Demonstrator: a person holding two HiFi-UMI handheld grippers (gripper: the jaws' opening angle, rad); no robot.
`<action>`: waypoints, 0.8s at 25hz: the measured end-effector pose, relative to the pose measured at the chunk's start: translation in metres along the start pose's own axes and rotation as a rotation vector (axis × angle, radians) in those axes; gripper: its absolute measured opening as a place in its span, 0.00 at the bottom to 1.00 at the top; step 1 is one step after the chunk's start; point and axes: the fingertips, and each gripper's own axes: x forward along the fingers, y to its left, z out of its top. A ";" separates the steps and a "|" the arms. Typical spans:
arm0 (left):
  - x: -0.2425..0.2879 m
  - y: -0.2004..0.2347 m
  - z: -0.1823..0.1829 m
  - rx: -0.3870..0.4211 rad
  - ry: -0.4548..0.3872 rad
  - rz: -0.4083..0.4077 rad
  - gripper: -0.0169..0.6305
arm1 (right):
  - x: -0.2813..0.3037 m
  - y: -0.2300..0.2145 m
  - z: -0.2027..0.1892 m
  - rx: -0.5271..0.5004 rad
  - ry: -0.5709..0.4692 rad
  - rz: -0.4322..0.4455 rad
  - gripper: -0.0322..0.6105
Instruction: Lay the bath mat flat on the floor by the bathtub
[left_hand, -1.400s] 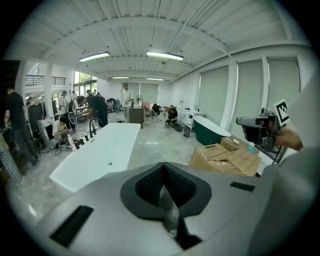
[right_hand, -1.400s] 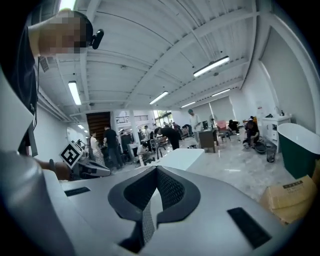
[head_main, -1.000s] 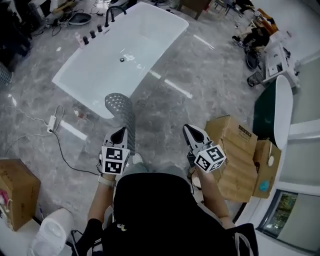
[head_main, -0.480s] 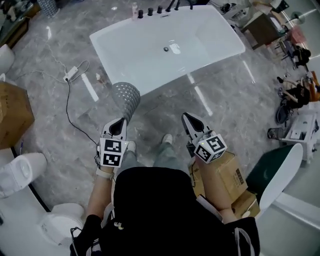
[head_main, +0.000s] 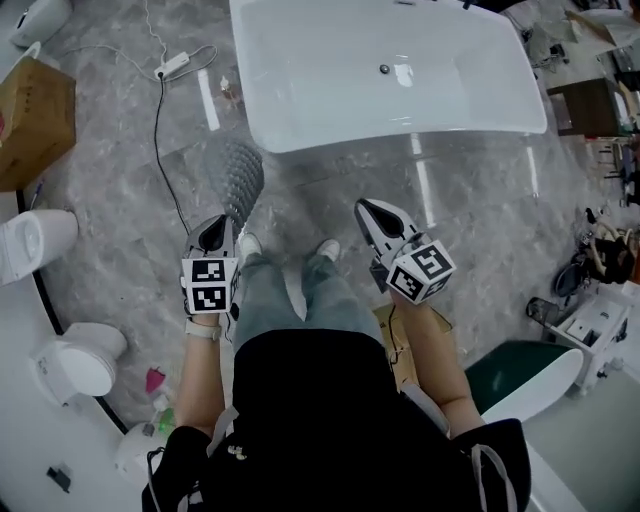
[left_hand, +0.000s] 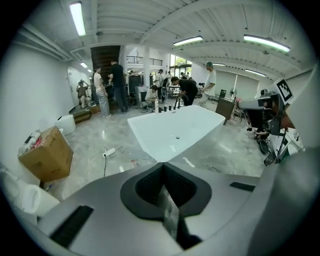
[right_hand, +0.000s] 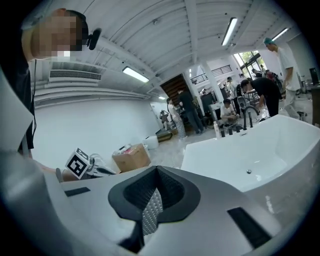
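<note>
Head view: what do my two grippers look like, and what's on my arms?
Both the left gripper and right gripper have grey bodies tapering to pointed, black-lined jaws, each carrying a white cube printed with black square markers. A pale wristband circles the left wrist; black sleeves cover the upper arms.

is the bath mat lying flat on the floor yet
No, the bath mat is held by one end in the left claw, in front of the bathtub, not spread on the floor.
</note>
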 end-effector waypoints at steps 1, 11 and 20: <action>0.005 0.000 -0.009 -0.012 0.007 0.006 0.05 | 0.005 -0.002 -0.007 0.004 0.012 0.008 0.09; 0.074 -0.035 -0.087 -0.120 0.075 -0.025 0.05 | 0.030 -0.042 -0.087 0.086 0.081 -0.007 0.09; 0.152 -0.084 -0.130 -0.167 0.119 -0.074 0.05 | 0.023 -0.092 -0.154 0.152 0.137 -0.053 0.09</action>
